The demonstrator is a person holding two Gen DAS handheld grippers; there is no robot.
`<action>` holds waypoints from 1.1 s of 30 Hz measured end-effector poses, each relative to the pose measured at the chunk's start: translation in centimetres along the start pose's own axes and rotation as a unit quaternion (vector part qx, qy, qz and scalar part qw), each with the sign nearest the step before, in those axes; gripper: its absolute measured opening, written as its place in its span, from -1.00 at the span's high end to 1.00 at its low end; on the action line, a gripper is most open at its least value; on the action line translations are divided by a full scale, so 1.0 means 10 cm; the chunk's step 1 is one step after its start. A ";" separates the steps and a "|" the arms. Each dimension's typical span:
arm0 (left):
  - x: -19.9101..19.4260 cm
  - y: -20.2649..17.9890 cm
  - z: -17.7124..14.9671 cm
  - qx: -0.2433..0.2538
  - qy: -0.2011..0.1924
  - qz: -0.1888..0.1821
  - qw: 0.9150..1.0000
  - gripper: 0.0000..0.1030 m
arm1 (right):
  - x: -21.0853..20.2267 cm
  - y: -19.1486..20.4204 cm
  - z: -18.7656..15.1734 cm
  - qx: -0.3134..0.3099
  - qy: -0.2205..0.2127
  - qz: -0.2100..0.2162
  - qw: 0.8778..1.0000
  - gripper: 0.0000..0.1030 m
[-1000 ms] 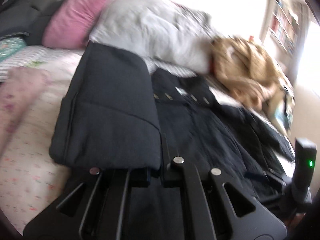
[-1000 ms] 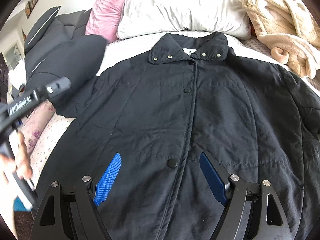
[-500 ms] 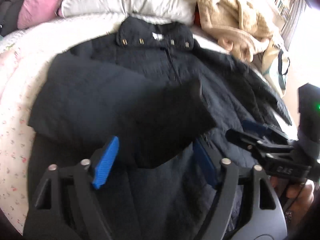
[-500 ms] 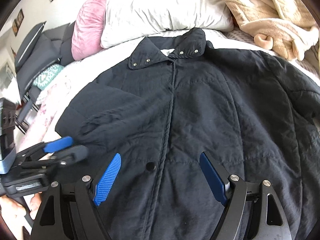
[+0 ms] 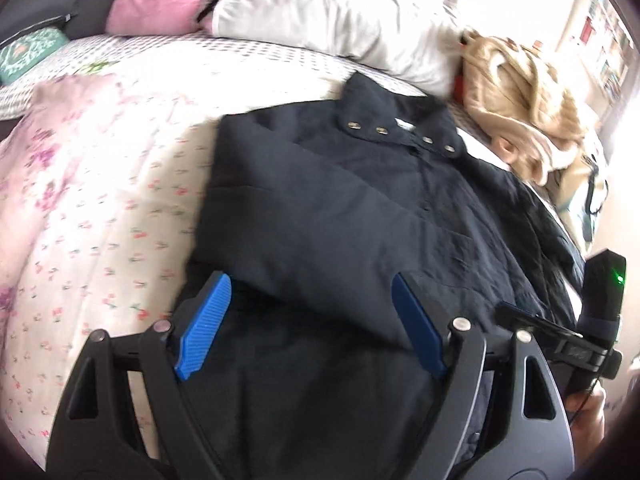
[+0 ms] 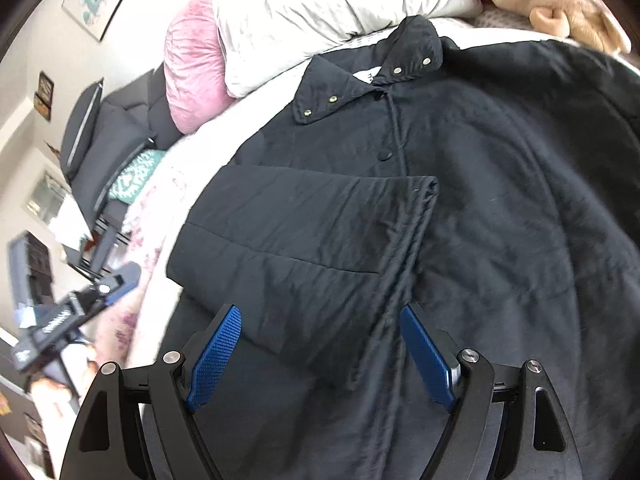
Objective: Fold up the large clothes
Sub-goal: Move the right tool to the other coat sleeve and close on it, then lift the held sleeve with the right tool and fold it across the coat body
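**Sleeve folded over the coat**

Left wrist view: the left gripper [image 5: 310,320] stood wide, holding nothing, above the black coat [image 5: 360,208] near the bed's [image 5: 100,208] foot edge.

Right wrist view: the right gripper [image 6: 320,352] gaped wide over the folded sleeve [image 6: 304,236] lying across the coat's front.

Matt black quilted cloth coat [image 6: 500,208] with shiny metal snaps, crinkled white cotton pillow [image 6: 320,4], plush pink cushion [image 6: 192,64], fuzzy tan blanket [image 5: 524,92], ribbed blue plastic gripper pads [image 6: 216,356]
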State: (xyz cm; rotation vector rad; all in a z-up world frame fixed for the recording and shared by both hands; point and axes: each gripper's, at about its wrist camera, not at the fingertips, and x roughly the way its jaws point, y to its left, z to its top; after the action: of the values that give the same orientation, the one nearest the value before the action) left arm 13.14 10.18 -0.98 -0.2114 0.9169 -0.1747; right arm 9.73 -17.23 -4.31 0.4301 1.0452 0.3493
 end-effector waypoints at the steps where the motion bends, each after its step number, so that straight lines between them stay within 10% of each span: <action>1: 0.00 0.08 0.01 -0.004 -0.002 0.006 1.000 -0.61 | 0.00 0.00 0.02 0.014 0.001 0.017 1.000 -0.61; 6: 0.05 0.45 0.07 -0.046 -0.010 0.023 0.999 -0.61 | 0.08 0.07 0.12 0.044 0.003 0.059 0.997 -0.61; 15: 0.17 0.76 0.06 -0.092 -0.019 0.031 0.995 -0.35 | 0.59 0.06 0.04 0.035 0.042 -0.123 0.991 -0.57; 20: 0.23 0.70 0.09 -0.092 -0.023 0.025 0.995 -0.23 | 0.57 0.24 0.02 -0.029 -0.001 -0.156 0.987 0.70; 33: 0.38 0.50 0.19 -0.101 -0.045 -0.002 0.994 0.05 | 0.05 0.70 0.90 -0.163 -0.127 -0.202 0.957 0.84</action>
State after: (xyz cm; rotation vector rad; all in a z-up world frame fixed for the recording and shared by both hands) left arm 17.23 14.35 -3.99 -0.4054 0.8435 -0.0758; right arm 17.45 -12.52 2.65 -0.0397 0.7809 0.0914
